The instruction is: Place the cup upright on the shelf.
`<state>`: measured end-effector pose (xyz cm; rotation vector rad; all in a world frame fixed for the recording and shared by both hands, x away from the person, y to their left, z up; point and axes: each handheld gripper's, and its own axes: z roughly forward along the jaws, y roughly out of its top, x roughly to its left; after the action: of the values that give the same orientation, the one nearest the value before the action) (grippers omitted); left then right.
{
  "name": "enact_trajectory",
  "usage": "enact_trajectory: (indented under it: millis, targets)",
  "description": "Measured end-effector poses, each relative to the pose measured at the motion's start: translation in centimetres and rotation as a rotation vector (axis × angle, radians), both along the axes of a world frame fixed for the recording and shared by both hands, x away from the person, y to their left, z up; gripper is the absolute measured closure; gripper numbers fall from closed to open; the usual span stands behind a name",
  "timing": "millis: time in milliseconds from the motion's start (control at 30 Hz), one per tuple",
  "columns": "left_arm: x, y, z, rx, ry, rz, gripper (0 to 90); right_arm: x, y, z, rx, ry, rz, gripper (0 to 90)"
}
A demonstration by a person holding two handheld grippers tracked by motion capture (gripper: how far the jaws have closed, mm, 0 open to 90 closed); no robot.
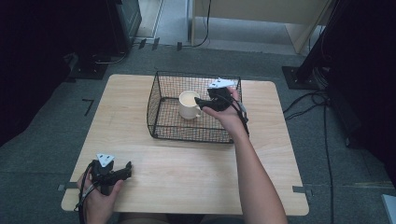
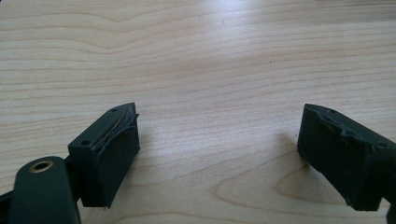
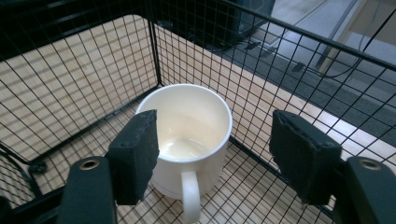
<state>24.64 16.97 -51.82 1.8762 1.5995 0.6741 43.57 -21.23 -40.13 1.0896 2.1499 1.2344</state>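
The high view is dim and soft, its corners sinking to black while the wooden table (image 1: 187,168) stays evenly lit; the gripper views are brighter and sharp. Pale glare streaks the tabletop; the wire basket (image 3: 93,60) casts striped shadows.

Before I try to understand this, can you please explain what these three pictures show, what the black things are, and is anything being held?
A person sits at a wooden table and holds a hand tool in each hand. Each tool is a gripper with two black fingers that open and close.

The high view looks down on the table from above. The other two pictures come from small cameras riding on the grippers, looking along their fingers.

On the table stands a black wire basket, and inside it a cream mug, upright and seemingly empty.

The right gripper is over the basket by the mug. Its fingers stand apart with the mug's handle between them, not pressing it, so the mug is not held.

The left gripper rests low over bare table near the front edge, open, holding nothing.
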Motion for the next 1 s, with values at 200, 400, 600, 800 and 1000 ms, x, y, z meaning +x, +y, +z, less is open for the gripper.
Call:
enact_trajectory:
  millis: [200,400,600,800,1000]
  targets:
    - [0.0,0.0,0.0,0.0,0.0,0.0,13.1,-1.1,-0.1,1.1,0.017,0.051,-0.021,18.4]
    - [0.0,0.0,0.0,0.0,0.0,0.0,13.2,-2.9,0.1,1.8,-0.011,0.067,-0.018,11.7]
    - [0.0,0.0,0.0,0.0,0.0,0.001,13.2,-5.1,-0.3,1.8,-0.025,0.094,-0.015,2.2]
    - [0.0,0.0,0.0,0.0,0.0,0.0,13.2,-6.8,-0.8,1.8,-0.027,0.101,-0.004,0.0]
    - [0.0,0.0,0.0,0.0,-0.001,0.0,13.1,-8.5,-1.6,1.0,-0.067,0.119,-0.002,0.0]
